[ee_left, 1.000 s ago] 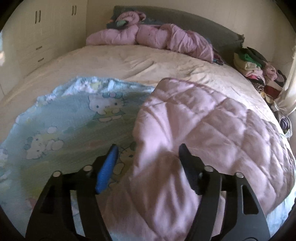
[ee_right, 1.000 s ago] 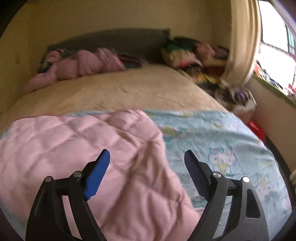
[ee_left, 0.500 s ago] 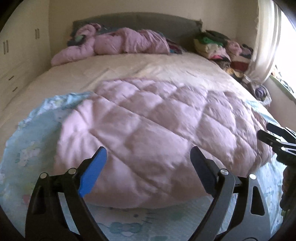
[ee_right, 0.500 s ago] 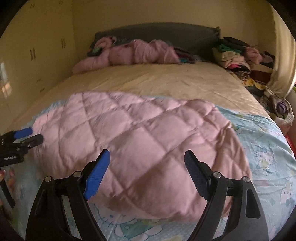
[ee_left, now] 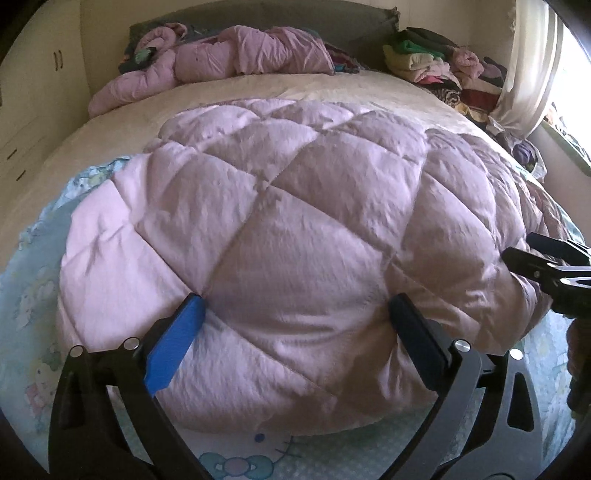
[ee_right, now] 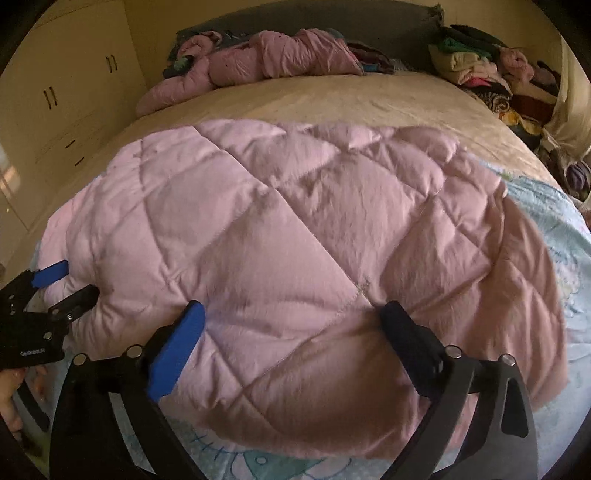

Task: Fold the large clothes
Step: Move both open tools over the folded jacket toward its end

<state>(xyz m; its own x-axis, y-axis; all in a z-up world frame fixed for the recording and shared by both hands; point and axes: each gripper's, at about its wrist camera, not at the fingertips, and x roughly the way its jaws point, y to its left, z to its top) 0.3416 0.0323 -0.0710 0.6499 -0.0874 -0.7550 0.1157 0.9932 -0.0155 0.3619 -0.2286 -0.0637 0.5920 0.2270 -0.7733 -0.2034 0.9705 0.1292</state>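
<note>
— Where was the pink quilted blanket (ee_left: 295,229)?

— It lay folded over on the bed (ee_left: 288,86), near the foot edge, with its light blue cartoon-print side (ee_left: 33,280) showing around it at the left, the right and the near edge.

— And the grippers?

— The left gripper (ee_left: 295,321) was wide open just above the near part of the pink quilted blanket and held nothing. The right gripper (ee_right: 291,325) was also wide open above the blanket, with nothing between its fingers.

— What else was on the bed?

— A crumpled pink cover (ee_left: 229,62) lay along the head edge, against the dark headboard (ee_left: 332,14). A pile of clothes (ee_left: 436,66) stood at the far right corner, beside the curtain (ee_left: 528,62). Cream cupboards (ee_right: 74,88) stood along the left side.
</note>
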